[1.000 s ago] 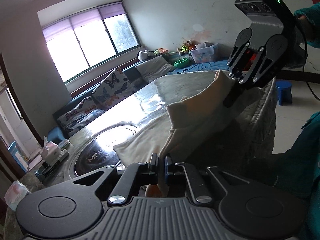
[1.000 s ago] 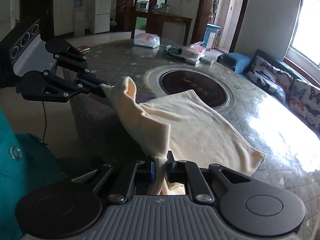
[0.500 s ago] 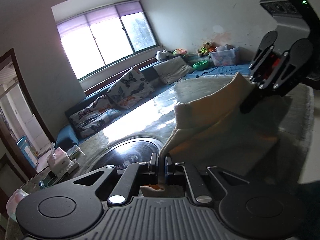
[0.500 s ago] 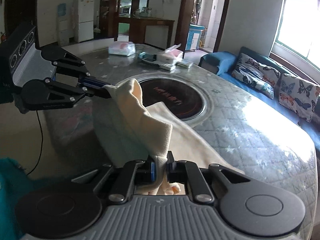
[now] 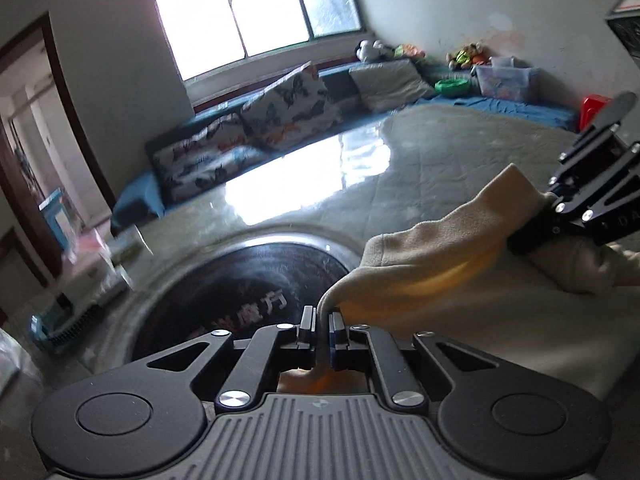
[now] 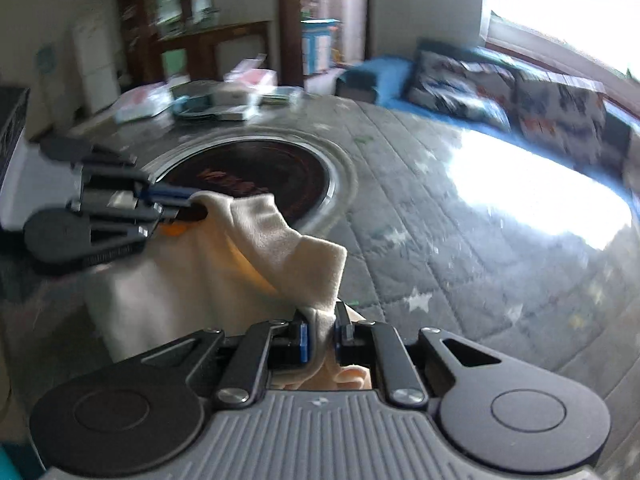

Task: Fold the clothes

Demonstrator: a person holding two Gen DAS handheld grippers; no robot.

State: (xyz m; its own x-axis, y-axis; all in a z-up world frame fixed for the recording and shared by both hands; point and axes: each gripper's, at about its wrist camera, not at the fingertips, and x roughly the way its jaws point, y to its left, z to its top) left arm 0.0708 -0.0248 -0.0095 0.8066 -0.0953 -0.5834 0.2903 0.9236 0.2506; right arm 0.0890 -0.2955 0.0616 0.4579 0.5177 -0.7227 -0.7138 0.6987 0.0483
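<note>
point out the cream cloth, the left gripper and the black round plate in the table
cream cloth (image 5: 432,256), left wrist view, on its raised fold
left gripper (image 5: 321,322), left wrist view, between its fingertips
black round plate (image 6: 256,178), right wrist view, on its dark middle

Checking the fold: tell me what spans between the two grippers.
Only the cream cloth, sagging from left gripper to right gripper; right wrist view.
</note>
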